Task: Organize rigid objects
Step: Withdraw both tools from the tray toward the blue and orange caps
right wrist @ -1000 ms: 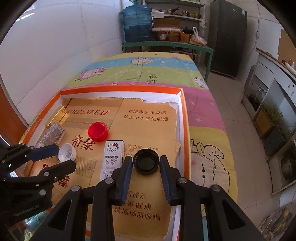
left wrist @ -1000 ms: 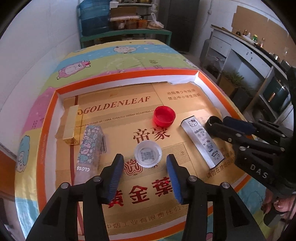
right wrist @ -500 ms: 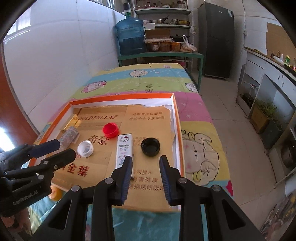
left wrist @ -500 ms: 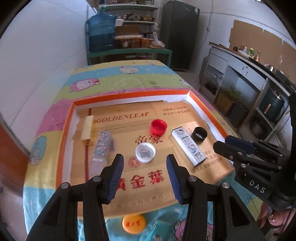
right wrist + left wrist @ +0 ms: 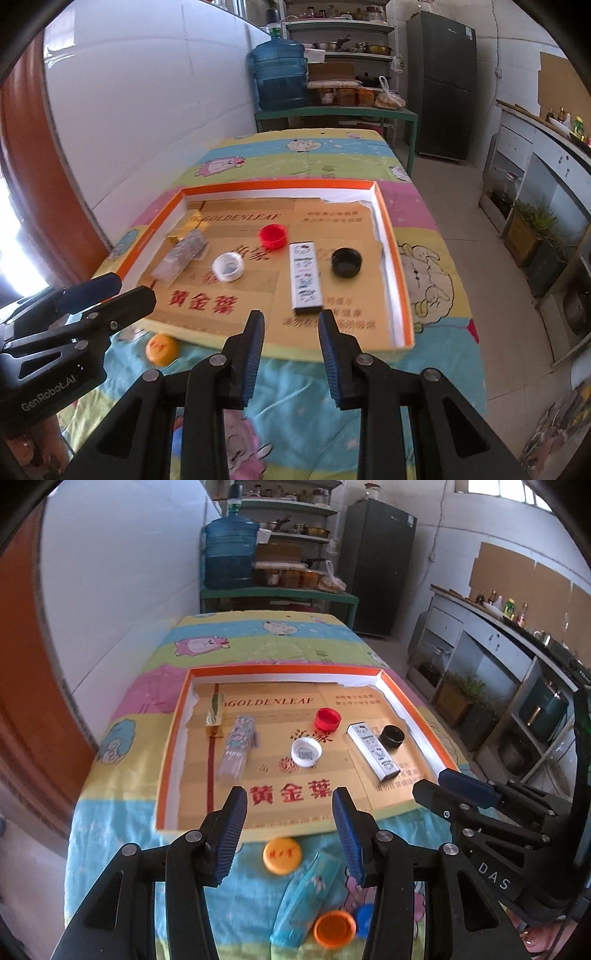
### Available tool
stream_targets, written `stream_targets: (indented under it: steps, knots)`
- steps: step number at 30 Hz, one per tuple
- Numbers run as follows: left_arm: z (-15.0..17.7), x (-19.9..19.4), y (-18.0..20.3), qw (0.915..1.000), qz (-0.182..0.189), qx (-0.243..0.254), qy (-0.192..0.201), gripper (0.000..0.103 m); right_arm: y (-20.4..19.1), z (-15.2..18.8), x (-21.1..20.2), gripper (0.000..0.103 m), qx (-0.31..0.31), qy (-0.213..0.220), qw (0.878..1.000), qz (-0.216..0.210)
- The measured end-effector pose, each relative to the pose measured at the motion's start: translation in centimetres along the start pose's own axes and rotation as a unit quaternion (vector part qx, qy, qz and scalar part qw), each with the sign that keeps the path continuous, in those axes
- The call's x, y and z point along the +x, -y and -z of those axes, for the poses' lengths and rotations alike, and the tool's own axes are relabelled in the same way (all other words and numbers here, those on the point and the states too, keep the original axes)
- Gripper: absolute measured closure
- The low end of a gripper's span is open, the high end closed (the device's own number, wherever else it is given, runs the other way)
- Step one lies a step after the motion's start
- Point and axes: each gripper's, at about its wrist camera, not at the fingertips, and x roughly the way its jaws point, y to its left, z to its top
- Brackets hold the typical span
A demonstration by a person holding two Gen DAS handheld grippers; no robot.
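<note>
Two grippers empty, jaws apart: left gripper (image 5: 288,834), right gripper (image 5: 290,354), both above bed's near edge. Orange-rimmed tray (image 5: 173,738) holds sorted items. Teal flat box (image 5: 306,897) lies outside tray, near bed's near edge; beside it orange cap (image 5: 334,927), yellow cap (image 5: 282,855), blue cap (image 5: 365,919), partly hidden. Likely next pick: yellow cap. Descend vertically, straddle rim, close gently; soft bedding gives, so avoid pressing down.
</note>
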Motion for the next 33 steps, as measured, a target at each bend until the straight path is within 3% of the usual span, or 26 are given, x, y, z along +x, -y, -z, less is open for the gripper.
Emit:
stream_targets:
  steps: [10,33]
  knots:
    - [2.1,-3.6,-1.1,0.9997,-0.003,0.001,0.025,0.053,-2.4,2.2,-3.0,0.073,-0.011,0.006,1.000,-0.012]
    - [7.6,-6.0,-4.5,0.9993,-0.005,-0.037,0.002,0.053,-5.2,8.8,-3.8,0.073,-0.041,-0.031,0.998,-0.041]
